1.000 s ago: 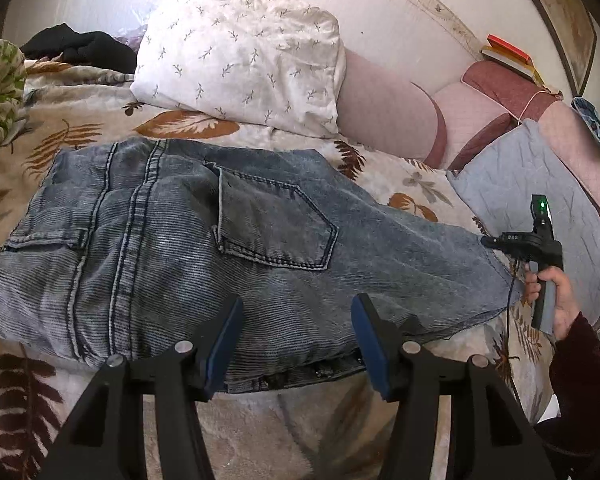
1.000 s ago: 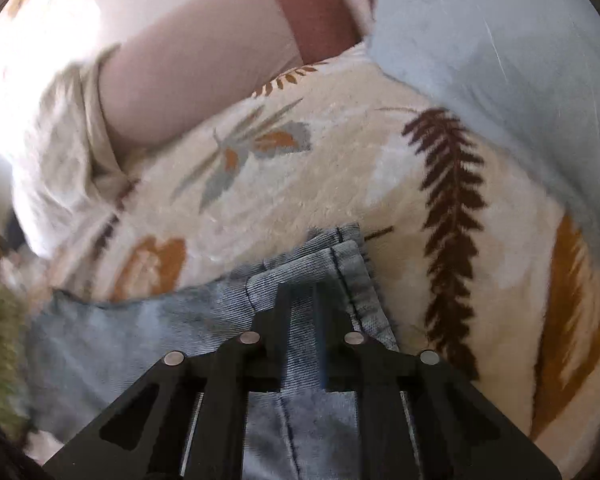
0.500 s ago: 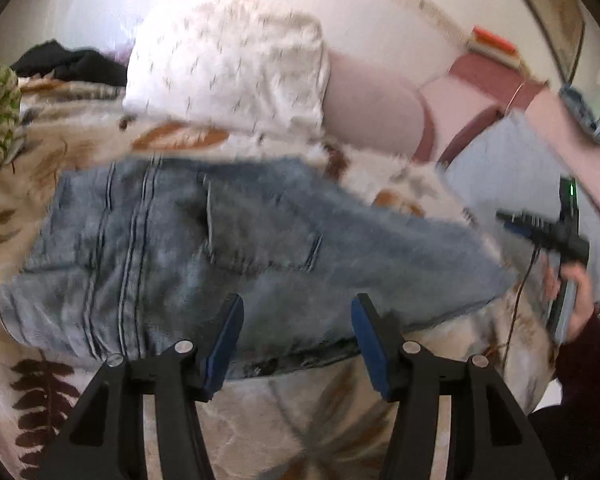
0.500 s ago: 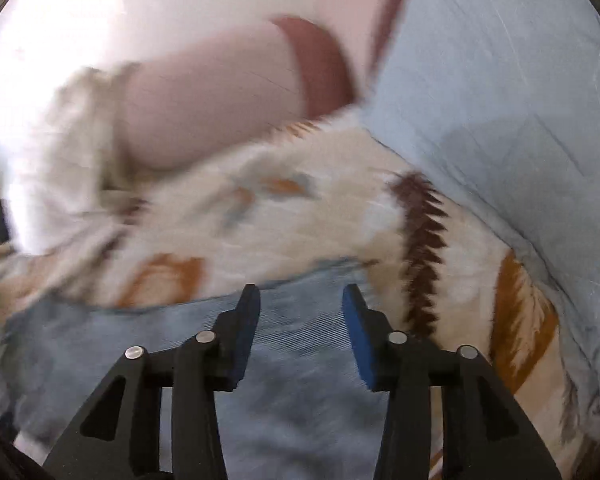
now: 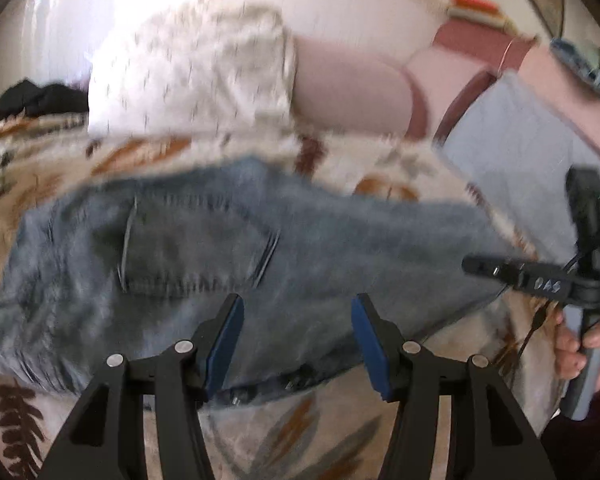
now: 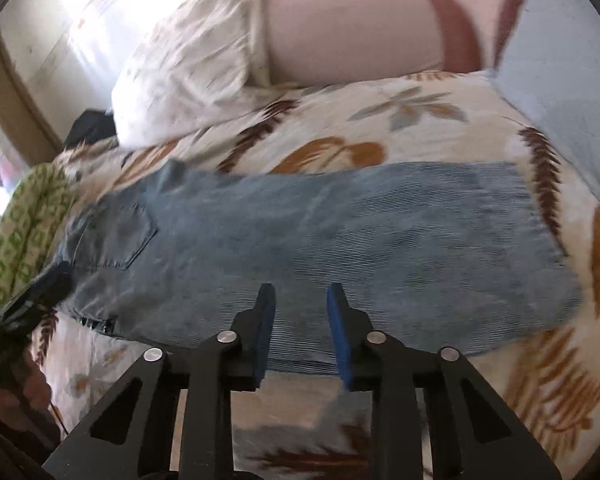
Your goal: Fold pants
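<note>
Fingers [image 5: 224, 344] of both my grippers are spread, gripping nothing. They hover over the near edge of the jeans [image 6: 320, 248]. These lie flat on the leaf-print bed [image 6: 420, 120], below the white pillow [image 6: 188, 68].

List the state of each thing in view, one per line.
jeans: lying flat on the bedspread, folded lengthwise, back pocket up, not gripped.
left tongs: open, holding nothing, above the near edge of the jeans.
right tongs: open, holding nothing, above the near edge of the jeans.
white pillow: resting against the pink bolster.
pink bolster: lying at the head of the bed.
bedspread: spread flat.
</note>
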Available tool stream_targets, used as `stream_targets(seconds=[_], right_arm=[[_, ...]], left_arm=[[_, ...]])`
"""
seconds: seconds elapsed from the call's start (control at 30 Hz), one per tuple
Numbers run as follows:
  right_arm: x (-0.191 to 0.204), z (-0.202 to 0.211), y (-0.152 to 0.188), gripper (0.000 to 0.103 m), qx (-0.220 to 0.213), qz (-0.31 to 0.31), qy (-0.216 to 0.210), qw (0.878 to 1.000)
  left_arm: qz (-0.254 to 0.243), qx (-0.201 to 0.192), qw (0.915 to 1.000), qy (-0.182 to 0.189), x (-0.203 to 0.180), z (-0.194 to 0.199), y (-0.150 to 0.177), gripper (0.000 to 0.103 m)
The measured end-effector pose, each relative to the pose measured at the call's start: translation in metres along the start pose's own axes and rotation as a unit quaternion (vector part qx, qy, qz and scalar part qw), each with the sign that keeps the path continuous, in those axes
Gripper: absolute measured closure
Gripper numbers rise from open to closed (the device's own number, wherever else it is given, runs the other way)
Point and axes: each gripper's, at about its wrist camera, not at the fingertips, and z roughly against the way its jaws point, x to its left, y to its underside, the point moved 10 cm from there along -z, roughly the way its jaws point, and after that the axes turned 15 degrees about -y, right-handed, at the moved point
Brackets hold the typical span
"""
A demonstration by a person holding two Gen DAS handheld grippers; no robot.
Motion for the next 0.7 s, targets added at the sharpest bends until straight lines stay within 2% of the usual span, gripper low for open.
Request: stream_targets(seconds=[0.07, 0.17, 0.23, 0.3, 0.4, 0.53, 0.6, 0.7], right_arm=[[0.008, -0.013, 0.004, 0.079, 0.012, 0.009, 0.002, 1.000], [0.014, -0.037, 0.024, 0.079, 0.061, 0.006, -0.010, 0.998], [0.014, -0.046, 0.044, 0.078, 0.099, 0.017, 0.007, 0.995], [0.018, -0.044, 0.051, 0.078, 0.103, 0.036, 0.024, 0.994], [0.017, -0.039, 0.058, 0.078, 0.109, 0.020, 0.020, 0.994], [0.015, -0.038, 0.056, 0.078, 0.109, 0.014, 0.007, 0.994], [0.016, -0.033, 0.053, 0.078, 0.102, 0.006, -0.010, 0.995], [0.024, -0.020, 0.033, 0.078, 0.065, 0.009, -0.040, 0.997]], left_arm=[[-0.002, 0.046, 0.9989, 0.000, 0.005, -0.015, 0.018, 0.046], [-0.020, 0.057, 0.9982, 0.003, 0.003, -0.014, 0.027, 0.046], [-0.040, 0.062, 0.9973, -0.005, 0.002, -0.012, 0.034, 0.046], [-0.065, 0.056, 0.9962, -0.015, -0.001, -0.012, 0.038, 0.046], [-0.068, 0.053, 0.9961, -0.015, -0.001, -0.012, 0.036, 0.046], [-0.014, 0.042, 0.9989, 0.018, 0.005, -0.002, 0.022, 0.046], [0.011, 0.024, 0.9988, 0.041, 0.007, 0.009, 0.012, 0.046], [0.030, -0.021, 0.9979, 0.053, 0.008, 0.023, -0.005, 0.046]])
